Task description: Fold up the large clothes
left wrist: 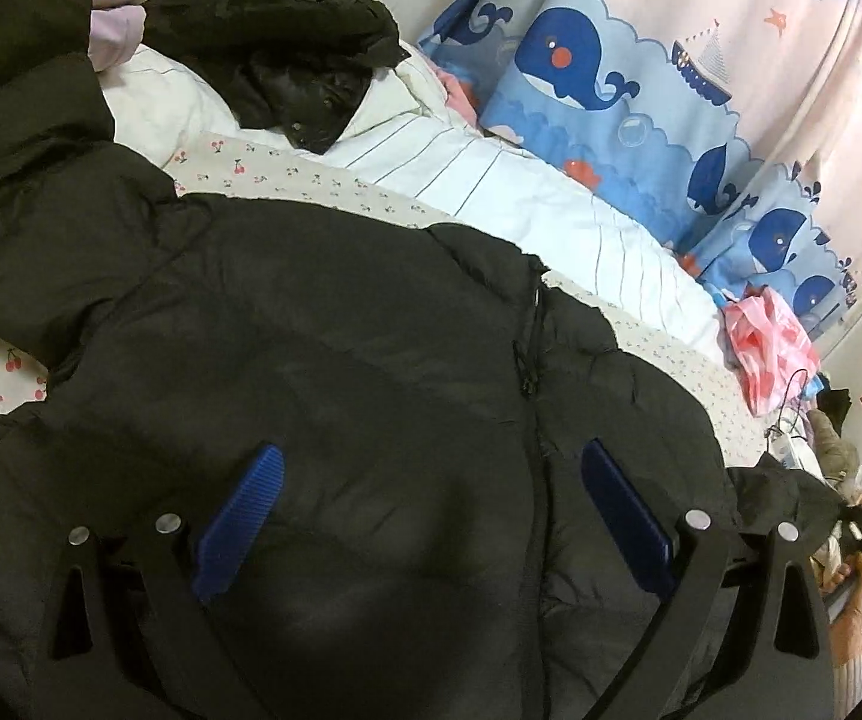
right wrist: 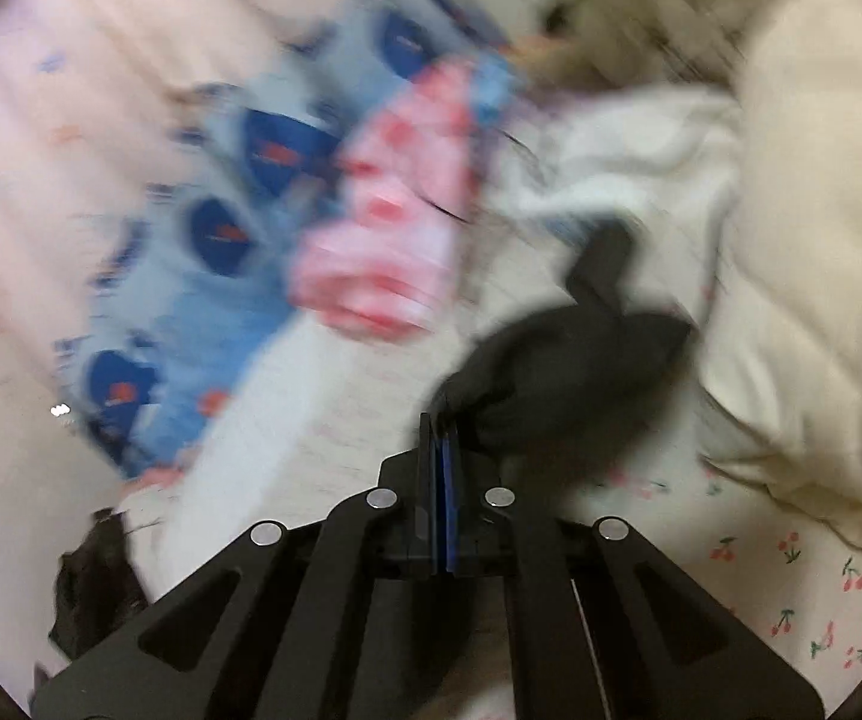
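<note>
Coat [left wrist: 323,360], a black puffer, is lying spread across the bed [left wrist: 287,171], covering most of its cherry-print sheet in the left wrist view. At far left a sleeve is bunching up; behind it a second dark jacket [left wrist: 287,42] is sitting on a white pillow [left wrist: 173,96]. A white quilt [left wrist: 491,180] is running along the bed's far side, and further right a curtain [left wrist: 611,78] with blue whales is hanging against the wall. A pink-and-white plastic bag [left wrist: 767,354] is resting at the bed's right end.

The left gripper [left wrist: 431,516] is hovering over the coat's front, its blue-padded fingers [left wrist: 245,522] standing wide apart with the zipper line running up just inside the right one; whether the pads are touching the fabric cannot be told.

The right wrist view is heavily blurred. Here the curtain is showing at left, the bag in the middle and a cream quilt [right wrist: 809,240] at right. The right gripper [right wrist: 440,438] is holding its fingers together, clamped on a fold of the coat's black fabric [right wrist: 563,372], which is bulging just beyond the tips above the sheet.
</note>
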Available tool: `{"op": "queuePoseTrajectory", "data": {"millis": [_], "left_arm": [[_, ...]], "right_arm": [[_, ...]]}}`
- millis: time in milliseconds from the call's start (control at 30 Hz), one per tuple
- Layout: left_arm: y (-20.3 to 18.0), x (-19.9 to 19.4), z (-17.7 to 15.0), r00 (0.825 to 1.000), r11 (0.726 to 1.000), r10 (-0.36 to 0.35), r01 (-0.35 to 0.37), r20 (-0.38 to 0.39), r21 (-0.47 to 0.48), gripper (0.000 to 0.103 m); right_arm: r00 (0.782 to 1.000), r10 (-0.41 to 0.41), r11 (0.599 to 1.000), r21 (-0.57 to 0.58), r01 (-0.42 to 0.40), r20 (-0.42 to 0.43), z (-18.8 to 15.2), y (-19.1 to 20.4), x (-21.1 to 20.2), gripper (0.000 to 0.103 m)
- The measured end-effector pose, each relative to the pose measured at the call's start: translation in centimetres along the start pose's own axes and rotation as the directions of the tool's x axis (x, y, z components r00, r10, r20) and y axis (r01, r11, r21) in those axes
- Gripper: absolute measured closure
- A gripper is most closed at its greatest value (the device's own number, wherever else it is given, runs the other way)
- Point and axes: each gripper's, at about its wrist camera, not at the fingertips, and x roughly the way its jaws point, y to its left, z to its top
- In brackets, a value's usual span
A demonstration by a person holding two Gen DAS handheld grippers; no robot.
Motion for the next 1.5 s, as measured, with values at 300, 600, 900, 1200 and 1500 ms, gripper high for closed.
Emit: {"op": "queuePoseTrajectory", "data": {"millis": [300, 600, 900, 1200, 1500], "left_arm": [[0.8, 0.8, 0.0, 0.999, 0.999, 0.006, -0.008, -0.040, -0.042, 0.008], [0.5, 1.4, -0.4, 0.999, 0.999, 0.027, -0.028, -0.047, -0.016, 0.008], [0.9, 1.3, -0.3, 0.998, 0.999, 0.015, -0.017, -0.056, -0.035, 0.008], [1.2, 0.0, 1.0, 0.996, 0.999, 0.031, -0.033, -0.081, -0.029, 0.008], [3.4, -2.7, 2.8, 0.996, 0.999, 0.040, -0.042, -0.085, -0.026, 0.008]], "right_arm": [[0.995, -0.047, 0.976, 0.207, 0.064, -0.087, -4.0, -6.8, -2.4, 0.021], [0.992, 0.123, 0.927, 0.361, -0.101, -0.040, -1.7, -7.0, 3.0, 0.012], [0.991, 0.125, 0.990, 0.067, -0.127, 0.039, 2.8, 0.5, 1.0, 0.097], [0.995, -0.102, 0.981, 0.165, 0.101, 0.003, 1.0, -3.5, -0.4, 0.097], [0.997, 0.063, 0.998, 0.000, -0.063, 0.048, 2.1, 10.2, -1.2, 0.097]]}}
